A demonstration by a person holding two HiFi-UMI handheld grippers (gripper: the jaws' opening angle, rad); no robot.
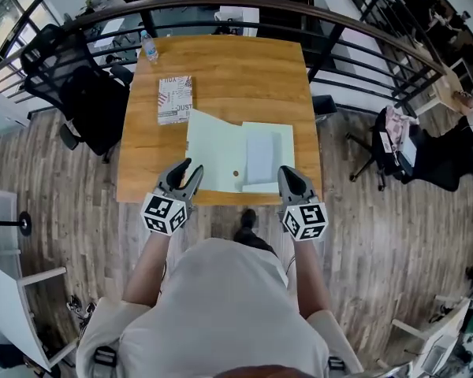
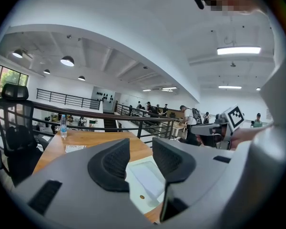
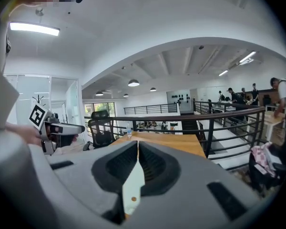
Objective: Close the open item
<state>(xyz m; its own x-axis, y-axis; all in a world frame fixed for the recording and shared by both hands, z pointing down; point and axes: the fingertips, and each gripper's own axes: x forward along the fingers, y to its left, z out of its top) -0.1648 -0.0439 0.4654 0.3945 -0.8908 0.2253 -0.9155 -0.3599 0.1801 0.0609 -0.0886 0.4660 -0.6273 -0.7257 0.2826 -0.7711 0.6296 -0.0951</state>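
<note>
A pale green folder (image 1: 221,148) lies open on the wooden table (image 1: 221,69), with a lighter sheet inside its right half and a small snap button near its front edge. My left gripper (image 1: 188,168) hovers at the folder's front left corner, open, with nothing between its pads; the left gripper view shows the folder (image 2: 145,178) beyond the gap of my left gripper (image 2: 140,151). My right gripper (image 1: 288,172) is at the folder's front right edge. In its own view my right gripper (image 3: 137,149) is shut on a thin pale green strip of the folder (image 3: 133,185) that carries the snap button.
A printed booklet (image 1: 175,98) lies on the table behind the folder's left side, and a water bottle (image 1: 149,47) stands at the far left corner. A black office chair (image 1: 71,77) is left of the table. A dark railing (image 1: 221,6) runs behind it.
</note>
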